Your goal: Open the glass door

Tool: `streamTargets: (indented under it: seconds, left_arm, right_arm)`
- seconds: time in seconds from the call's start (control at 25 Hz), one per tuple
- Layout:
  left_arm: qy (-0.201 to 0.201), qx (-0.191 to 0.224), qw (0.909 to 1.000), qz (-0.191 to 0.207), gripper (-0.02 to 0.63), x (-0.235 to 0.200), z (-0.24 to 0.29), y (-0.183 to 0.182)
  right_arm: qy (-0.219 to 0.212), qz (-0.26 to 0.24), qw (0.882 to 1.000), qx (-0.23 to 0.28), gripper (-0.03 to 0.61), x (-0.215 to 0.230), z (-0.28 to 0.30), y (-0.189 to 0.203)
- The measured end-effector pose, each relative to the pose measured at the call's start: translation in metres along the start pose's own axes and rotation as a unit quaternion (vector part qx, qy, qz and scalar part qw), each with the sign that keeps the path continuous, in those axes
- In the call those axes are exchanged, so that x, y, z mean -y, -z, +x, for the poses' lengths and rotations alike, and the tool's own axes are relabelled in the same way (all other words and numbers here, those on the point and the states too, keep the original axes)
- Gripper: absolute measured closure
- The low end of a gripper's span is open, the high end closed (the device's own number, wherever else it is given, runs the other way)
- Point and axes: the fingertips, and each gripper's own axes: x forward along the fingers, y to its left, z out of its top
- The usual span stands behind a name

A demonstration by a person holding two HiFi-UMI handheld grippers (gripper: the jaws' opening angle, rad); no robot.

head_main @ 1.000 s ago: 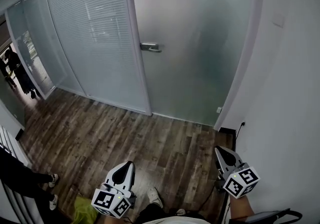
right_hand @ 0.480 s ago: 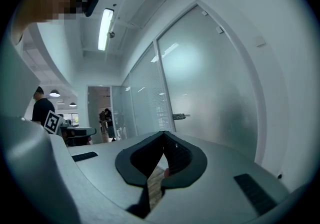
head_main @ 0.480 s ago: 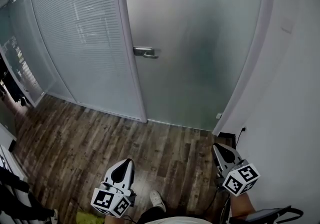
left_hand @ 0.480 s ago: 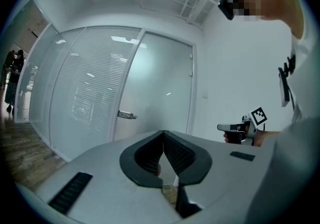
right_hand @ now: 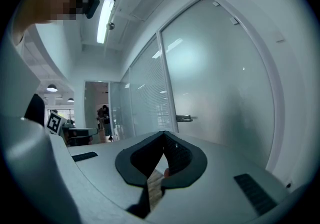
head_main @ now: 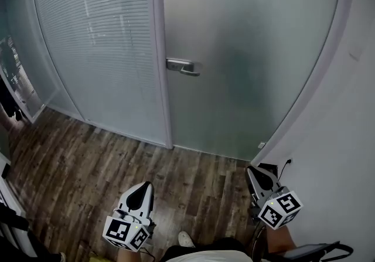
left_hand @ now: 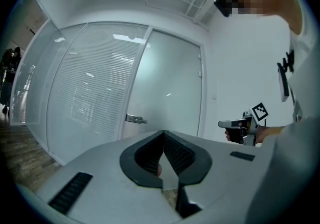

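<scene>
The frosted glass door (head_main: 246,50) stands closed ahead, its metal lever handle (head_main: 183,67) on its left edge. The handle also shows in the left gripper view (left_hand: 135,119) and in the right gripper view (right_hand: 184,118). Both grippers are held low and level, well short of the door, pointing toward it. My left gripper (head_main: 142,192) is shut with nothing in it, its tips meeting (left_hand: 163,133). My right gripper (head_main: 253,173) is likewise shut and empty (right_hand: 164,133). Neither touches the handle.
A slatted glass partition (head_main: 105,38) runs left of the door. A white wall (head_main: 345,138) closes the right side, with a socket and cable (head_main: 287,162) at its foot. Dark wood floor (head_main: 88,161) lies below. People stand far off down the corridor (right_hand: 104,115).
The door and handle have drawn nearer and shifted right in the head view. The people at the left edge have dropped out of sight. Both grippers stay shut.
</scene>
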Motion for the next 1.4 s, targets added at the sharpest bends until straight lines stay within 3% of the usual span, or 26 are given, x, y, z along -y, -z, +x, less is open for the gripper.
streamTargets:
  seconds: [0.56,0.92,1.2,1.4]
  left_arm:
    - [0.013,-0.008,0.9999,-0.005,0.611,-0.05,0.076,-0.003]
    - [0.008,-0.011,0.9998,0.014,0.611,-0.063,0.193,-0.024]
    - [-0.003,-0.012,0.9997,0.019,0.611,-0.067,0.3,-0.043]
    - [-0.017,-0.017,0.9996,0.018,0.611,-0.069,0.347,-0.064]
  right_arm:
    - [-0.001,0.005,1.0,-0.002,0.576,0.028,0.083,0.0]
    - [-0.024,0.014,0.999,0.019,0.577,0.112,0.173,-0.027]
    - [-0.067,0.001,0.998,0.007,0.577,0.182,0.261,-0.048]
    - [-0.091,-0.004,0.996,-0.006,0.577,0.209,0.307,-0.074]
